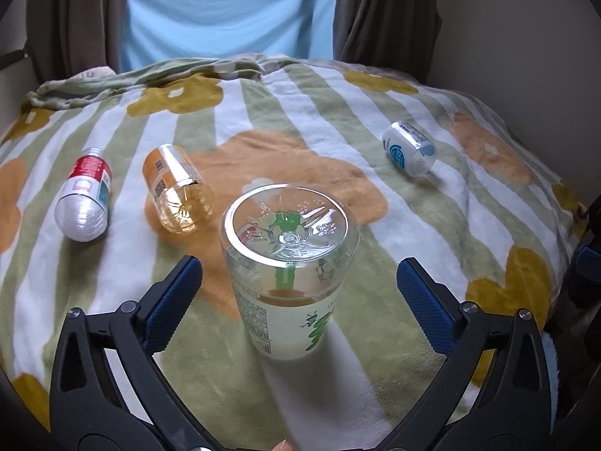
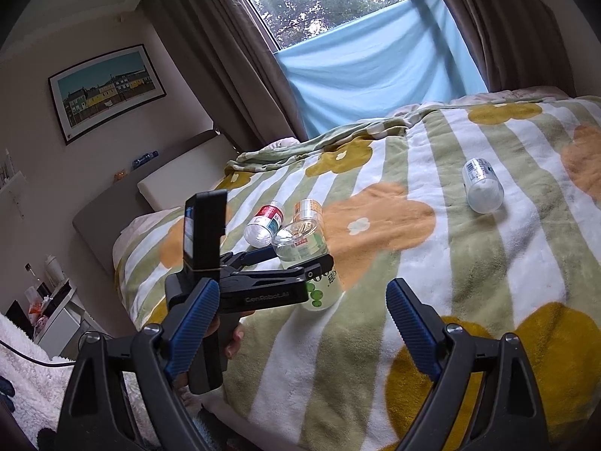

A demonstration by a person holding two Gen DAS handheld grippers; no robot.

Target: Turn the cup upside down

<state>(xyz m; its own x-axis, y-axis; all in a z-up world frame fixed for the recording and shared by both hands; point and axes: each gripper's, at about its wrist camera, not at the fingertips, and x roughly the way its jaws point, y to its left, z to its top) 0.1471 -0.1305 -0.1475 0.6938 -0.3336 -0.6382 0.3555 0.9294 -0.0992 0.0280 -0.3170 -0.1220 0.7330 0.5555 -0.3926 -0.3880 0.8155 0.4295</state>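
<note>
A clear plastic cup with a green and white label (image 1: 291,263) stands upside down on the blanket, base up. My left gripper (image 1: 300,285) is open, its blue pads on either side of the cup and apart from it. The right wrist view shows the same cup (image 2: 306,259) between the left gripper's fingers (image 2: 300,263). My right gripper (image 2: 302,310) is open and empty, held back over the bed's near edge.
Three other cups lie on their sides on the striped flower blanket (image 1: 432,225): red-labelled (image 1: 84,199), orange (image 1: 176,191), blue-labelled (image 1: 409,148). Curtains and a blue sheet hang behind. A headboard (image 2: 124,203) and bedside shelf are on the left.
</note>
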